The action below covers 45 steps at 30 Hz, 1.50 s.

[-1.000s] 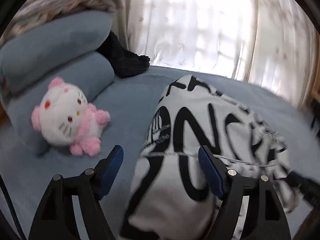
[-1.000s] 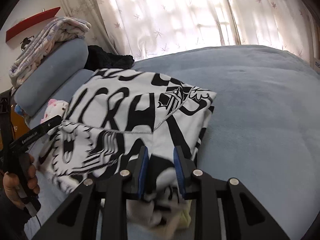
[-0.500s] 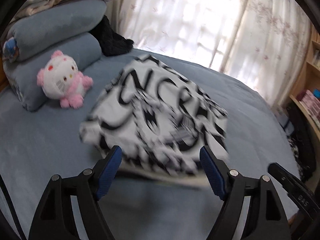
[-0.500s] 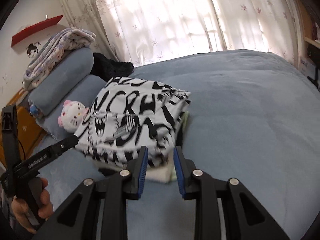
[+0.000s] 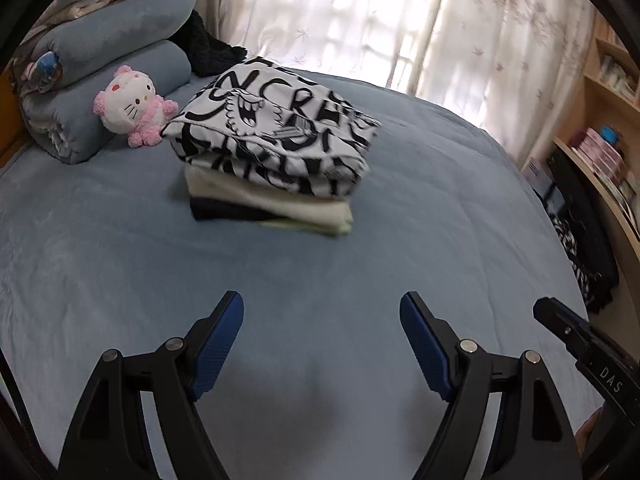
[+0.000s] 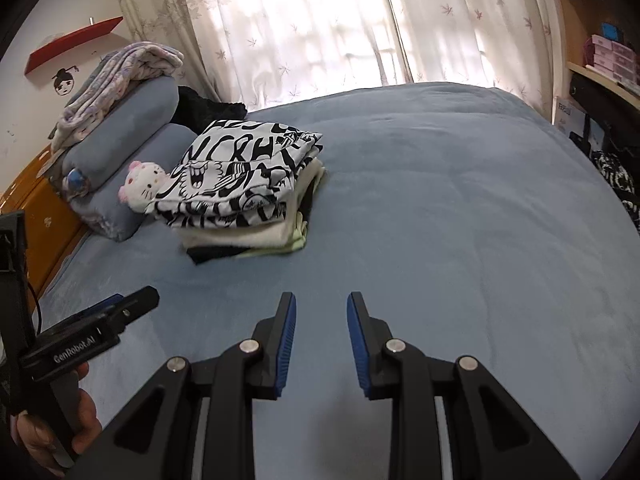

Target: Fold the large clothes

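A folded white garment with black lettering (image 5: 276, 140) lies on top of a stack of folded clothes (image 5: 272, 204) on the blue bed (image 5: 200, 280). The same stack shows in the right wrist view (image 6: 244, 200). My left gripper (image 5: 322, 340) is open wide and empty, well back from the stack over the bedcover. My right gripper (image 6: 322, 344) is partly open and empty, also back from the stack. The left gripper also shows at the lower left of the right wrist view (image 6: 108, 320).
A pink and white plush cat (image 5: 128, 106) leans on rolled blue bedding (image 5: 120, 56) left of the stack. A black garment (image 5: 212, 50) lies behind. Curtains (image 6: 340, 28) hang at the back. Shelves (image 5: 600, 128) and a dark patterned item (image 6: 616, 176) stand on the right.
Both grippers have pulled back from the patterned garment, which now rests folded on the stack. The right gripper has let go of the cloth and opened a little.
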Available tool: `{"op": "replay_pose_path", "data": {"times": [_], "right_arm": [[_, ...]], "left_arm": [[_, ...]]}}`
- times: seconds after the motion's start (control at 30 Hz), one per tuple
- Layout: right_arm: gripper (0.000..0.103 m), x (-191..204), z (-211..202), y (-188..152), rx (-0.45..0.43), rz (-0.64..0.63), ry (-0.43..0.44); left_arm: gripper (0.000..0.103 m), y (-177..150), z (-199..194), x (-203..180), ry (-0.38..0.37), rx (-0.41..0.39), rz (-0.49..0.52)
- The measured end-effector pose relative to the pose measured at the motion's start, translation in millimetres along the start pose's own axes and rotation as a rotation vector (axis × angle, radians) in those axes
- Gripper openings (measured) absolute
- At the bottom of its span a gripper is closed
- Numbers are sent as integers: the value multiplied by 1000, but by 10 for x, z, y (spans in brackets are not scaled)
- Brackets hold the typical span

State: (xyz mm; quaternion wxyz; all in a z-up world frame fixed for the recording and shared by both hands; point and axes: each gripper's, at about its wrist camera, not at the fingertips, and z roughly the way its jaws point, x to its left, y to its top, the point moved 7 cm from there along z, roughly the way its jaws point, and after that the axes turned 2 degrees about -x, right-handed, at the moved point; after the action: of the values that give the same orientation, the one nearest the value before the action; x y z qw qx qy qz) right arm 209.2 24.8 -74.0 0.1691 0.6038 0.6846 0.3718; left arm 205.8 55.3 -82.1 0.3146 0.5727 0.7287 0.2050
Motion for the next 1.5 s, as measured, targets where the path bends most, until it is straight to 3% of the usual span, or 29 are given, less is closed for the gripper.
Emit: {"op": "replay_pose_path", "data": {"times": [0.13,0.3,0.47,0.6,0.73,0.9,1.5], "right_arm": [[26,12,-354,-150,-8,-41,-4],[26,6,-828,-294,-24,-38,57],[30,-75,-1134,-426,-41,-43,34],[32,-118,-1282,-619,4,-42,41],[32,-160,-1511,-699,-31,-44,20],[32,-231,-1556,-785,-60,-37,-73],[32,-197,-1443,-866,-38,4,-43]], "left_arm": [[80,-279,-292,-285,-21,11,48],[80,-510,-575,-502,-43,23,70],[80,-713,-848,-675,-60,25,94],[80,-821,-1031,-766,-56,27,131],[80,-877,-1193,-845,-63,7,145],[80,-929,-1299,-923,-61,-2,164],[81,-1000,-1396,-973,-8,-34,185]]}}
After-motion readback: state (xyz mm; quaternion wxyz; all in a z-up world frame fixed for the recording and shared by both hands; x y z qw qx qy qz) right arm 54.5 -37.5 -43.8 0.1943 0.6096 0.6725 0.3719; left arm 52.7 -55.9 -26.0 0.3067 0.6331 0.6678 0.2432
